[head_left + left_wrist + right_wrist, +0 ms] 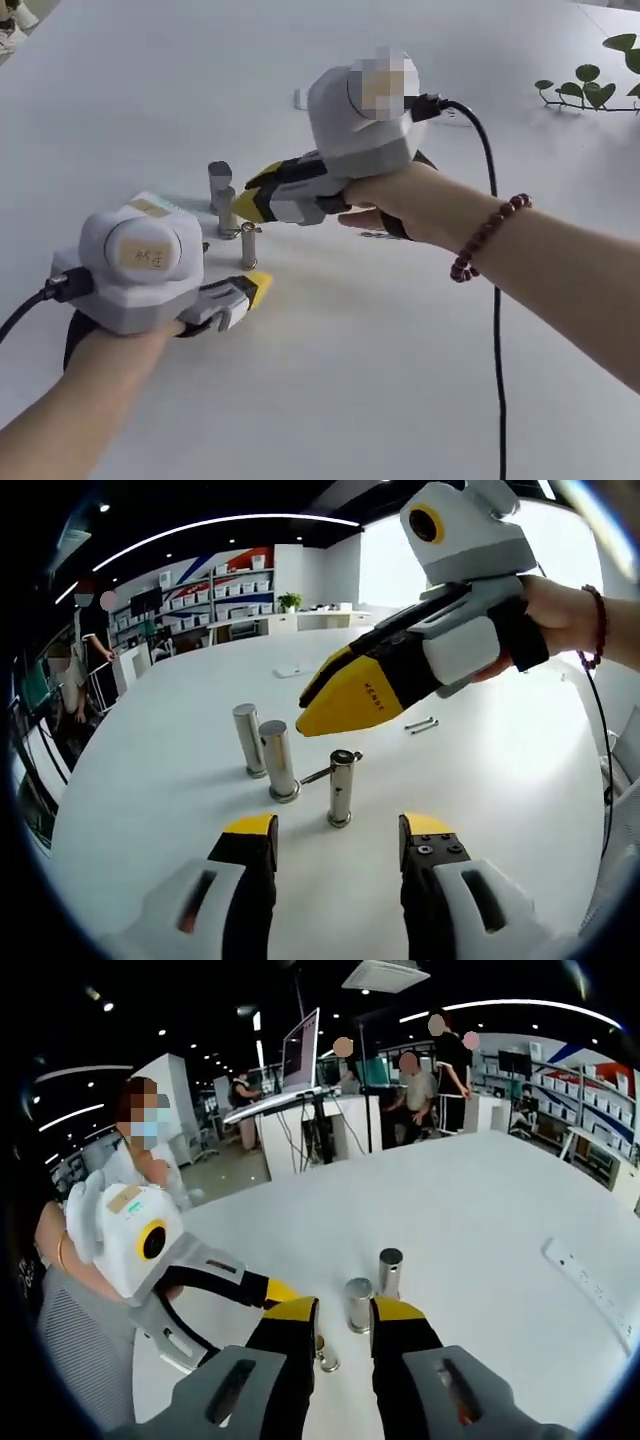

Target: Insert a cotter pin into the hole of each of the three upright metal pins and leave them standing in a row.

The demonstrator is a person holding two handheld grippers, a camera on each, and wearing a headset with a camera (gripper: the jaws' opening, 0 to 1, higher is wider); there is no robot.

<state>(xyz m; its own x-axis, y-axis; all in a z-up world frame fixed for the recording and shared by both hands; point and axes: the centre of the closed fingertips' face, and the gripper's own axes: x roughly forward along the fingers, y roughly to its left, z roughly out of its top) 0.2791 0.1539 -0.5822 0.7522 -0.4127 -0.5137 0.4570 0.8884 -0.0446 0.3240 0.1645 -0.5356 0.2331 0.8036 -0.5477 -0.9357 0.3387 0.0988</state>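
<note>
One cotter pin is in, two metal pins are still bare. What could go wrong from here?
1. The right hand-held gripper hangs open close above the tightly grouped pins; a sideways drift could topple the middle pin.
2. The fitted cotter pin juts sideways from the nearest pin toward its neighbour, so a brush might drag it out.
3. The spare cotter pins lie flat on the table, thin enough to slip from a pinch.

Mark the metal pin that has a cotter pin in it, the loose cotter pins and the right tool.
metal pin with cotter pin (342, 790): left gripper view, mid shaft.
loose cotter pins (421, 724): left gripper view, middle of the pair.
right tool (312, 715): left gripper view, yellow tips.
</note>
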